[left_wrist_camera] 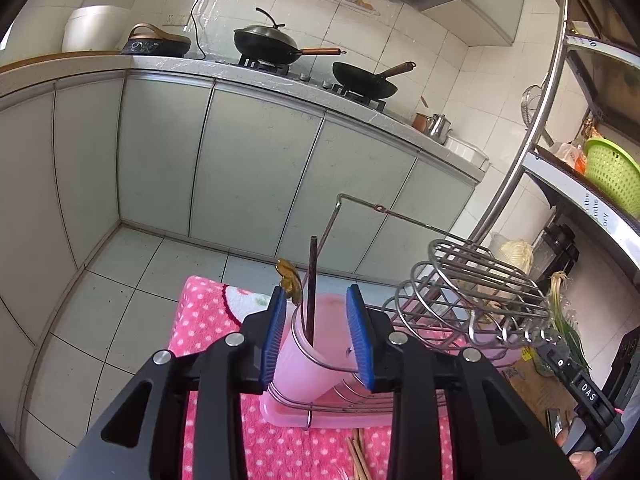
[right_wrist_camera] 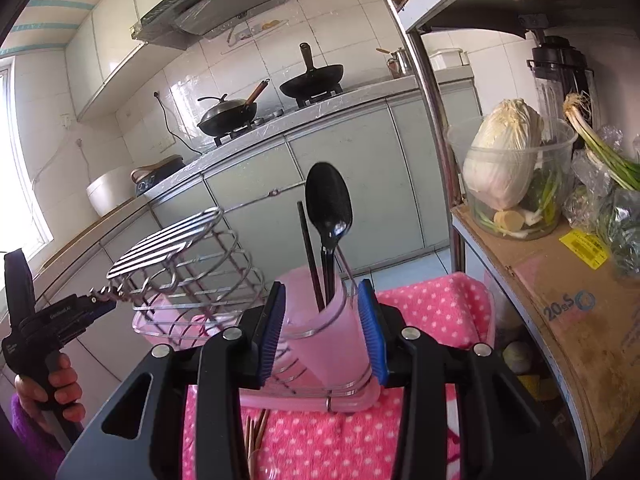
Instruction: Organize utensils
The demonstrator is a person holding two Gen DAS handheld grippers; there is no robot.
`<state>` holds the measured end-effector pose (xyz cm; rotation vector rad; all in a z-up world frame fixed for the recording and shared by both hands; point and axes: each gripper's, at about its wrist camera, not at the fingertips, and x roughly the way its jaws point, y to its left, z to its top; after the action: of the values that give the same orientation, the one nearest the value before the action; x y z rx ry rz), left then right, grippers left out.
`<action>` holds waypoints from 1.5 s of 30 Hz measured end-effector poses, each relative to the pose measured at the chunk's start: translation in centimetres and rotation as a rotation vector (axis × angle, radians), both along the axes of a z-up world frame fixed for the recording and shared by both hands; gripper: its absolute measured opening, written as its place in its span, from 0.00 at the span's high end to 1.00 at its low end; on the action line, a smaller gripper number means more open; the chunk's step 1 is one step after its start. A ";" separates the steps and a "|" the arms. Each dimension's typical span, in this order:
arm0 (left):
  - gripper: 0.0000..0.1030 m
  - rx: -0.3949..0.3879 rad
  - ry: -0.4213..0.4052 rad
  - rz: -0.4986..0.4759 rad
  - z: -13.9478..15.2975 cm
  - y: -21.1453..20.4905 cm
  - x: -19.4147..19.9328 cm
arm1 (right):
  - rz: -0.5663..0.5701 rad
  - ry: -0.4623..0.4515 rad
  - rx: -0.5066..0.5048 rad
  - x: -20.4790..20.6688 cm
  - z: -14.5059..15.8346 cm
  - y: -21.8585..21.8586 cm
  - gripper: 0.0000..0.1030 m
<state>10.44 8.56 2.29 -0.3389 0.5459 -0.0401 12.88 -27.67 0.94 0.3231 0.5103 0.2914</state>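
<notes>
Fingers of my right gripper (right_wrist_camera: 323,328) stand spread, empty, around the pink cup (right_wrist_camera: 320,320); my left gripper (left_wrist_camera: 318,332) likewise. I judge the task partly done: 1 black spoon (right_wrist_camera: 328,204) and 1 dark chopstick (right_wrist_camera: 310,256) stand upright, bowl up; loose chopsticks (right_wrist_camera: 256,436) lie on the pink towel (right_wrist_camera: 432,308).

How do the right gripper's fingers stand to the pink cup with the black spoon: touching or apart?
Cannot tell. In the right wrist view the open fingers flank the pink cup, their edges overlapping its outline; no plain gap or contact.
</notes>
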 end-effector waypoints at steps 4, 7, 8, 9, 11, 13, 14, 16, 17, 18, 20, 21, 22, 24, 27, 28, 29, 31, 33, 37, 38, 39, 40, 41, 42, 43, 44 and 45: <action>0.70 -0.006 -0.005 -0.005 0.4 0.3 -2.0 | 0.033 0.059 -0.010 -2.2 -1.3 0.5 0.63; 0.70 -0.018 0.014 -0.014 0.0 0.6 -3.7 | 0.100 0.139 -0.022 -3.3 -3.0 1.8 0.63; 0.70 -0.020 0.030 -0.023 -0.3 0.6 -4.1 | 0.124 0.165 -0.026 -3.6 -3.6 2.3 0.63; 0.71 -0.021 0.052 -0.033 -0.7 0.5 -4.4 | 0.151 0.198 -0.024 -3.9 -4.4 2.8 0.63; 0.70 -0.032 0.105 -0.074 -1.9 0.2 -5.1 | 0.211 0.280 -0.007 -4.2 -6.2 3.7 0.63; 0.70 -0.042 0.167 -0.121 -3.4 -0.5 -5.5 | 0.266 0.365 0.025 -4.3 -8.0 4.7 0.63; 0.70 -0.046 0.200 -0.143 -4.2 -0.8 -5.6 | 0.286 0.405 0.045 -4.3 -8.8 5.1 0.63; 0.71 -0.055 0.258 -0.181 -5.8 -1.5 -6.0 | 0.319 0.460 0.060 -4.1 -10.1 6.0 0.63; 0.71 -0.054 0.272 -0.185 -6.5 -1.6 -6.2 | 0.315 0.471 0.041 -4.0 -10.5 6.5 0.63; 0.71 -0.053 0.288 -0.187 -7.1 -1.8 -6.4 | 0.312 0.477 0.022 -3.8 -10.8 6.9 0.63; 0.71 -0.055 0.315 -0.193 -8.0 -2.0 -6.6 | 0.330 0.493 -0.020 -3.5 -11.6 8.1 0.63; 0.71 -0.053 0.331 -0.197 -8.4 -2.1 -6.7 | 0.333 0.499 -0.050 -3.2 -12.0 8.7 0.63; 0.71 -0.053 0.340 -0.201 -8.7 -2.3 -6.7 | 0.342 0.509 -0.074 -2.9 -12.5 9.4 0.63; 0.70 -0.051 0.363 -0.209 -9.4 -2.7 -6.7 | 0.354 0.534 -0.100 -2.3 -13.5 10.3 0.63; 0.71 -0.047 0.410 -0.206 -10.5 -3.4 -6.3 | 0.348 0.516 -0.105 -2.1 -14.3 11.0 0.63; 0.71 -0.052 0.424 -0.209 -10.9 -3.6 -6.3 | 0.360 0.495 -0.099 -2.3 -14.4 11.2 0.63; 0.71 -0.058 0.440 -0.214 -11.4 -3.9 -6.2 | 0.352 0.486 -0.100 -2.3 -14.4 11.3 0.67; 0.71 -0.073 0.467 -0.231 -12.1 -4.5 -5.8 | 0.341 0.491 -0.095 -2.4 -14.7 11.0 0.96; 0.71 -0.073 0.486 -0.245 -12.6 -5.2 -5.4 | 0.313 0.495 -0.051 -2.5 -14.7 9.9 0.96; 0.71 -0.046 0.530 -0.282 -13.5 -6.9 -3.9 | 0.238 0.484 0.013 -2.5 -14.1 6.8 0.96; 0.72 -0.039 0.550 -0.286 -13.8 -7.3 -3.4 | 0.227 0.483 0.019 -2.6 -14.0 6.3 0.96; 0.75 -0.037 0.565 -0.293 -14.0 -7.5 -2.9 | 0.214 0.478 0.024 -2.6 -13.9 5.6 0.96; 0.76 -0.027 0.582 -0.308 -14.3 -7.9 -2.5 | 0.197 0.474 0.029 -2.7 -13.8 5.0 0.96; 0.77 -0.004 0.601 -0.314 -14.6 -8.3 -2.1 | 0.187 0.474 0.034 -2.8 -13.7 4.6 0.96; 0.81 0.009 0.613 -0.318 -14.8 -8.6 -1.8 | 0.181 0.476 0.040 -2.8 -13.7 4.3 0.96; 0.82 0.010 0.629 -0.333 -15.0 -8.9 -1.6 | 0.176 0.479 0.050 -2.7 -13.7 3.9 0.96; 0.82 0.008 0.645 -0.345 -15.2 -9.1 -1.3 | 0.172 0.482 0.055 -2.7 -13.8 3.6 0.96; 0.82 0.007 0.658 -0.350 -15.4 -9.3 -1.0 | 0.170 0.487 0.061 -2.7 -13.9 3.4 0.96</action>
<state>9.39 -0.77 -13.07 -0.2417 1.2535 -0.2707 10.22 -24.27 -12.99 0.4132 1.0133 0.3956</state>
